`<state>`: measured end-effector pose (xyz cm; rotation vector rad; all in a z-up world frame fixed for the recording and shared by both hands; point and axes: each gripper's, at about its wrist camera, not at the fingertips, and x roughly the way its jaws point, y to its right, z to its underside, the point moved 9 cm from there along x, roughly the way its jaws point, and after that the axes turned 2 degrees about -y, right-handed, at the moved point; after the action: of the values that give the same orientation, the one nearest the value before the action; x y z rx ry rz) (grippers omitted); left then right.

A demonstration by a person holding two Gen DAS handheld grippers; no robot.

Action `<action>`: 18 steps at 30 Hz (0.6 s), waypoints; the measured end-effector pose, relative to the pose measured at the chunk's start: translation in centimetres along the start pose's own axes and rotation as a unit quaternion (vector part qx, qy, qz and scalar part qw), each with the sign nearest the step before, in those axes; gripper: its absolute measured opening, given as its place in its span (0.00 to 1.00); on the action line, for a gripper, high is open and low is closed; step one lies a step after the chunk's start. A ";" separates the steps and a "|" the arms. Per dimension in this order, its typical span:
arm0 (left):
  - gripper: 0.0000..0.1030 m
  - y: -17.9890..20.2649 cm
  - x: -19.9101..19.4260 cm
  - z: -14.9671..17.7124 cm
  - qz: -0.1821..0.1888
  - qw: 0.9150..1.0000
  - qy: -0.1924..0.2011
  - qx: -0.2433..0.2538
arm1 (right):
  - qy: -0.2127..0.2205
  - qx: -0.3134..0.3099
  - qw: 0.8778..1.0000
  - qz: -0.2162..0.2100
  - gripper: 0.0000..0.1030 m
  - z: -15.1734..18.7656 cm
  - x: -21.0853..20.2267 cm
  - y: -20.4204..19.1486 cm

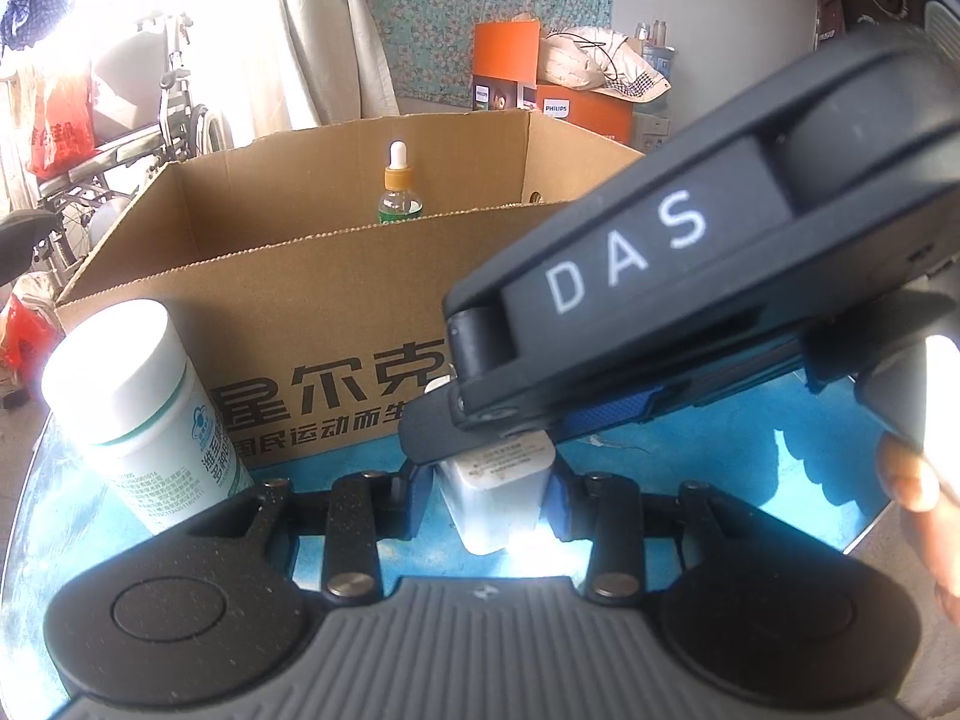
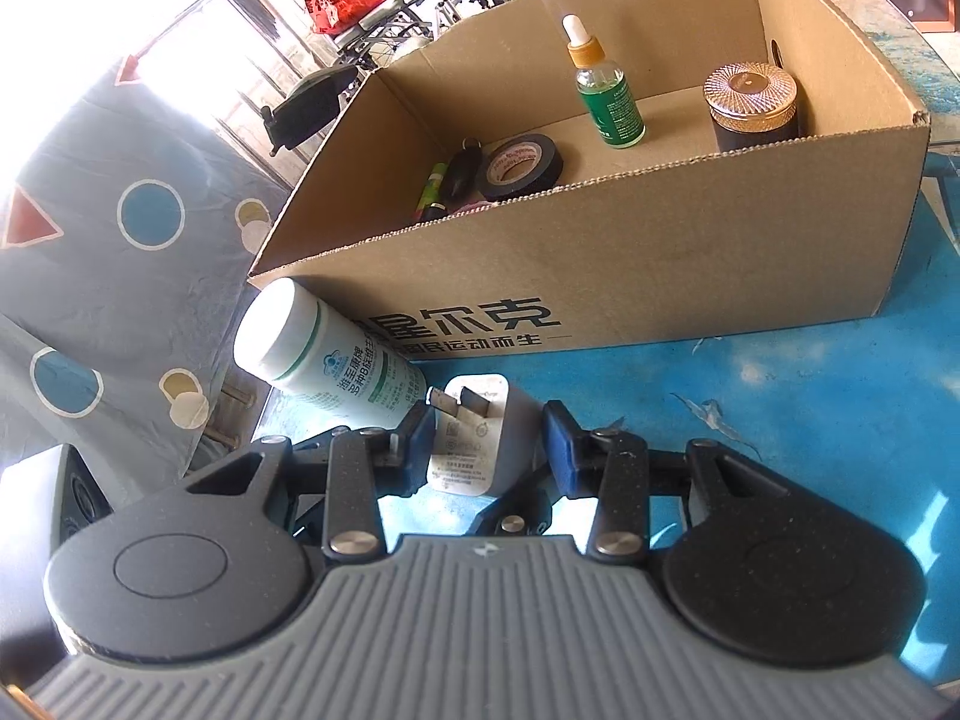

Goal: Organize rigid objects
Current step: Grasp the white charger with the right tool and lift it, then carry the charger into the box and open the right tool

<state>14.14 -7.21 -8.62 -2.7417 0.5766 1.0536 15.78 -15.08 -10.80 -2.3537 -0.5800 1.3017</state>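
Observation:
A white plug adapter [image 1: 498, 492] stands on the blue table [image 1: 720, 480] between the fingers of both grippers. In the left wrist view the right gripper's black body [image 1: 690, 276] reaches in from the right over the adapter. My left gripper [image 1: 489, 483] has its jaws around the adapter, gap visible on each side. In the right wrist view the adapter [image 2: 480, 438] sits between my right gripper's [image 2: 489, 435] blue pads with small gaps. A white pill bottle [image 2: 324, 354] stands to the left, also in the left wrist view [image 1: 144, 408]. The cardboard box [image 2: 600, 276] lies behind.
The box holds a green dropper bottle [image 2: 603, 90], a gold-lidded jar [image 2: 753, 105], a black tape roll [image 2: 522, 165] and some small dark items [image 2: 450, 183]. A patterned cloth [image 2: 120, 228] hangs left of the table. A wheelchair [image 1: 150, 138] stands beyond.

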 end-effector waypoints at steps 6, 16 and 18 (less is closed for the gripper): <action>0.38 0.3 -1.6 -0.5 -0.010 1.000 0.018 0.006 | 0.021 -0.017 1.000 -0.005 0.37 -0.2 -1.6 -1.2; 0.38 1.0 -4.7 -4.7 -0.031 0.996 0.076 0.021 | 0.077 -0.058 0.995 -0.020 0.37 -2.1 -6.1 -4.0; 0.38 1.1 -5.2 -6.1 -0.034 0.995 0.090 0.026 | 0.094 -0.073 0.993 -0.021 0.37 -3.2 -7.2 -4.7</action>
<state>13.97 -8.31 -0.61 -2.8069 0.5216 0.7710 14.20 -15.35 -1.74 -2.5319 -0.6799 1.0369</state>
